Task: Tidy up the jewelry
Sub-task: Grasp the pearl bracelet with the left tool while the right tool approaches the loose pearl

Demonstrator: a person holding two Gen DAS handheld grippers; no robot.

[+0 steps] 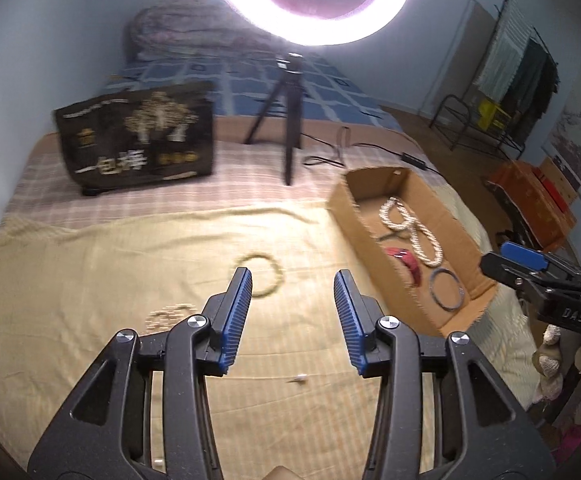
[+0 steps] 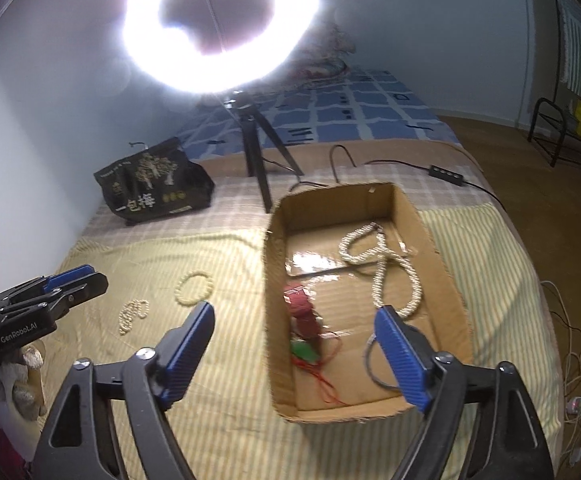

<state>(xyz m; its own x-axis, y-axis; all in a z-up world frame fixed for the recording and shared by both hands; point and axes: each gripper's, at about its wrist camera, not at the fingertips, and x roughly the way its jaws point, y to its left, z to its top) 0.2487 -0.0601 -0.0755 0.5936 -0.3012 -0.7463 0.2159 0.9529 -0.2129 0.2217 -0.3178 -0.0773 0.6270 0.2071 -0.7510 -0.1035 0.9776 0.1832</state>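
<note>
The left tongs [image 1: 292,284] hang over the bed with their blue ribbed pads spread apart and nothing between them. They hover above the pale yellow striped cloth [image 1: 90,280] that covers this end of the bed. Just past the left pad lies a round cream beaded bracelet [image 1: 264,276], flat on the cloth. Nearer and further left sits a small loose heap of cream beads [image 1: 168,316], partly hidden behind the tongs' black frame.

The right tongs [image 2: 296,330] are released too, their pads standing very wide and empty. They hover over the near edge of an open brown cardboard box [image 2: 278,260], which rests on the striped cloth to the right of the bracelet. Inside the box lies a long white beaded necklace [image 2: 386,264], looped over itself toward the far end. Nearer is a red piece of jewellery [image 2: 302,308] with a green part and thin red thread trailing from it; what kind of piece it is I cannot tell. A thin grey metal bangle [image 1: 446,288] lies at the near right corner of the box floor, partly behind the right pad in the right wrist view.

Beyond the cloth, on the checked bedcover, a black printed bag [image 1: 138,140] stands at the left. A black tripod [image 1: 286,120] beside it carries a glaring white ring light [image 1: 314,20].
</note>
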